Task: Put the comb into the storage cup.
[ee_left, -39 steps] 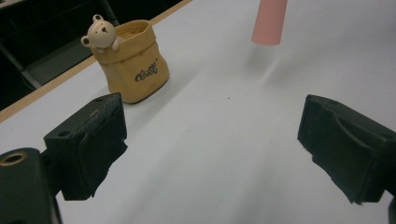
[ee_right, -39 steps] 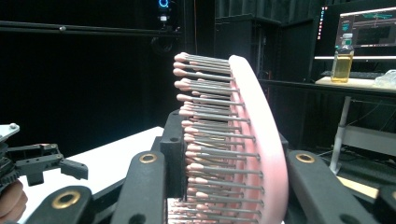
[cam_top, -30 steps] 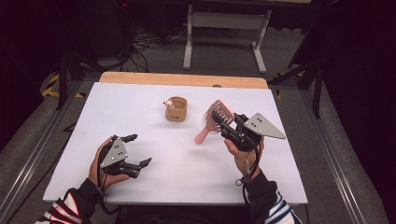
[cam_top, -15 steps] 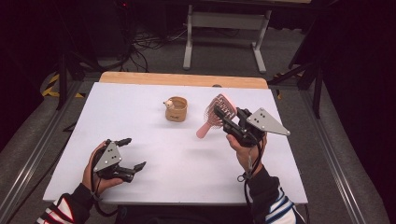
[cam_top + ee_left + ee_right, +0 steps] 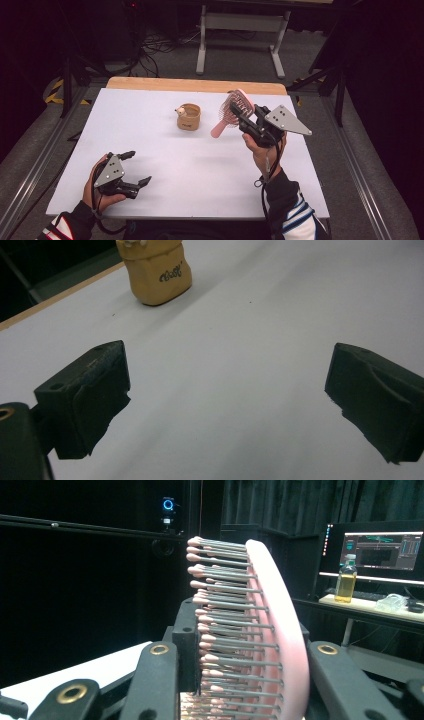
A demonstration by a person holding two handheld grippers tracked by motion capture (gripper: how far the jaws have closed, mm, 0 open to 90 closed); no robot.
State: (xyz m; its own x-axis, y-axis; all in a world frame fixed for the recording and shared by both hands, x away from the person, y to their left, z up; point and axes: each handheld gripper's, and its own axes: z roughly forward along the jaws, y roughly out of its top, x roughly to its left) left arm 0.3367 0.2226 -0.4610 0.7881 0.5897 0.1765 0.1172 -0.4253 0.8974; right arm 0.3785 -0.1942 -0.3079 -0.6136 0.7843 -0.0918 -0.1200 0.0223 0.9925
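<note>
My right gripper (image 5: 240,116) is shut on a pink hairbrush (image 5: 234,106) and holds it in the air over the right part of the white table (image 5: 150,120). The handle (image 5: 219,130) points down and left. In the right gripper view the brush (image 5: 272,625) stands upright between the jaws, bristles facing left. A small tan container (image 5: 189,116) sits on the table at the back centre, left of the brush. My left gripper (image 5: 138,167) hovers open near the front left edge, nothing between its jaws. The tan container (image 5: 156,270) lies far ahead of it.
A wooden strip (image 5: 195,85) runs along the table's far edge, with a metal stand (image 5: 240,30) on the floor behind it. The right gripper view takes in a desk with a monitor (image 5: 380,550) and a bottle of yellow liquid (image 5: 346,580).
The right gripper has lifted the hairbrush higher and tilted it more upright. The left gripper has drifted a little left and toward the near edge, staying open.
</note>
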